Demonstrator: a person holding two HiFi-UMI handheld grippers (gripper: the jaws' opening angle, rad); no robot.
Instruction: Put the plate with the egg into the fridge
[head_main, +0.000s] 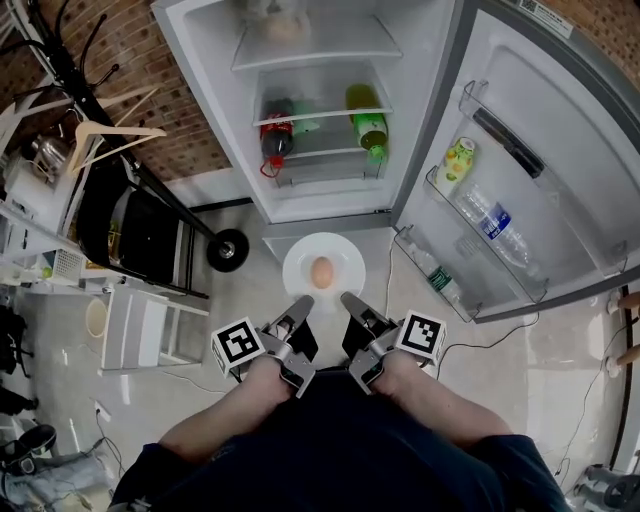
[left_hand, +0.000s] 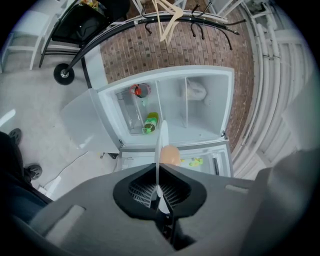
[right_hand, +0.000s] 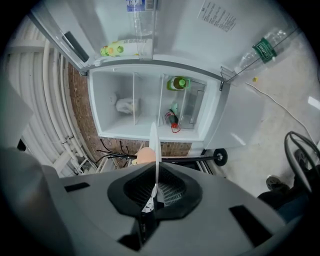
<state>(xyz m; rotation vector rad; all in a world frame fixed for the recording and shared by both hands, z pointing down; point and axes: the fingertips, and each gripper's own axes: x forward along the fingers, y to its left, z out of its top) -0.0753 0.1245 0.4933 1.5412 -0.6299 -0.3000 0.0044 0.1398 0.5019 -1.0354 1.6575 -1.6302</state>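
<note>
A brick wall (head_main: 190, 110) backs a pale glossy floor (head_main: 530, 380), with a black chair (head_main: 125, 232), a wooden hanger (head_main: 105, 128) and a white stool (head_main: 135, 325) crowded at left.

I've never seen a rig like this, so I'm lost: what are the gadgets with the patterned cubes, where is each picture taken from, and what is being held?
No robot here: a person holds a two-jaw gripper in each hand. The head view looks down from the person's head; you see the left gripper and right gripper, each carrying a marker cube. The other two pictures come from cameras riding on the grippers, looking along their jaws. Both grippers are clamped on the rim of a white plate with an egg on it, held over the floor before an open fridge, whose shelf holds bottles.
</note>
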